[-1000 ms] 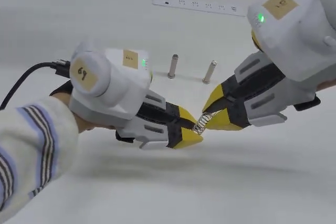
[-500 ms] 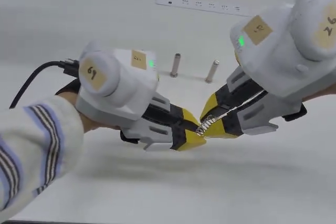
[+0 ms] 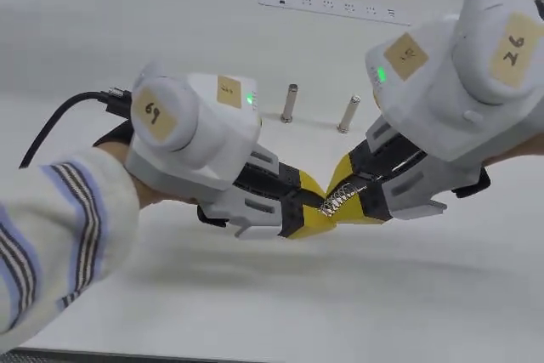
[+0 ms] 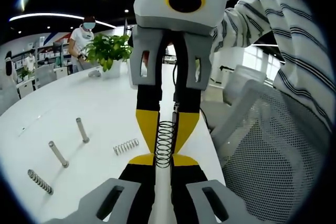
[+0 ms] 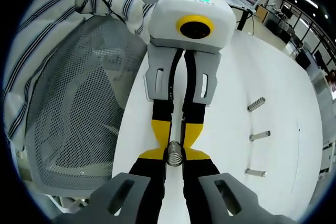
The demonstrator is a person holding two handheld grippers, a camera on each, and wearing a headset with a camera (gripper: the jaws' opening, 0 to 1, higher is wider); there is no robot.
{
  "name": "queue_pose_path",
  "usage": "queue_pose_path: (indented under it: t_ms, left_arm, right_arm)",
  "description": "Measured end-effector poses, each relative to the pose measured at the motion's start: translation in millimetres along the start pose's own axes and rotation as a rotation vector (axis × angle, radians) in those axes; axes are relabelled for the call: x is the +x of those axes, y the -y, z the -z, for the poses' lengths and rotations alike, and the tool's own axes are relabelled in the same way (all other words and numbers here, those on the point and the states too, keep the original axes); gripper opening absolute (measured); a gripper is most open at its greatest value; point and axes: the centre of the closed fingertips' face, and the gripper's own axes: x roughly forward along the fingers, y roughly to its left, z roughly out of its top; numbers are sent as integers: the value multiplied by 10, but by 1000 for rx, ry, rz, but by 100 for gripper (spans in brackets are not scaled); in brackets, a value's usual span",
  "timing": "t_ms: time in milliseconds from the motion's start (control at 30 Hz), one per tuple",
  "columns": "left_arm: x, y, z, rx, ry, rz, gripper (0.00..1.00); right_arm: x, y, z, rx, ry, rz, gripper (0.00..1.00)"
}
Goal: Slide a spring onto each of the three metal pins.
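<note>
My two grippers meet tip to tip over a white workbench (image 3: 255, 312), sharing one small coiled spring (image 4: 164, 141) between them

In the left gripper view, the yellow tips of my left gripper (image 4: 164, 159) rise from the bottom. They are narrowed to a slim gap and pinch the lower end of the spring. The spring runs straight up from there into the yellow tips of my right gripper (image 5: 175, 156), which comes down from the top of that view. Its jaws are just as narrow and clamp the upper end.

In the right gripper view I see the same spring end-on, a small ring squeezed between my own jaw tips.

In the head view the left gripper, marked 69, comes in from the left, with my striped sleeve (image 3: 59, 244) and a black cable (image 3: 59, 116) behind it. The right gripper, marked 26, comes in from the right, and the spring lies slanted where the yellow tips touch.

Beyond the grippers, a bare pin (image 3: 290, 104) and a second bare pin (image 3: 348, 114) stand upright on the bench, near each other. A white power strip (image 3: 336, 6) lies farther back.

In the left gripper view a third pin (image 4: 40, 181) stands in line with them and already has a coil around it. A loose spring (image 4: 126, 146) lies flat on the bench beside the row of pins. A mesh chair (image 4: 262, 145) and a potted plant (image 4: 107, 51) are in the background
</note>
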Motion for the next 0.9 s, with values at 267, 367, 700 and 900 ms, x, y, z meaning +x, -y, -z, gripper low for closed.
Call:
queue_pose_path:
  t_ms: [267, 367, 700, 900]
  left_arm:
    - [-45, -33, 23, 23, -11, -13, 2]
    - [-78, -45, 30, 31, -17, -13, 3]
    - [-159, -73, 62, 7, -14, -29, 4]
    - [-219, -101, 83, -23, -3, -42, 8]
  right_arm:
    - [16, 40, -45, 11, 8, 9, 8]
    - [23, 40, -70, 7, 8, 8, 7]
    - [58, 86, -148, 61, 1, -5, 7]
    - [70, 114, -171, 64, -4, -5, 7]
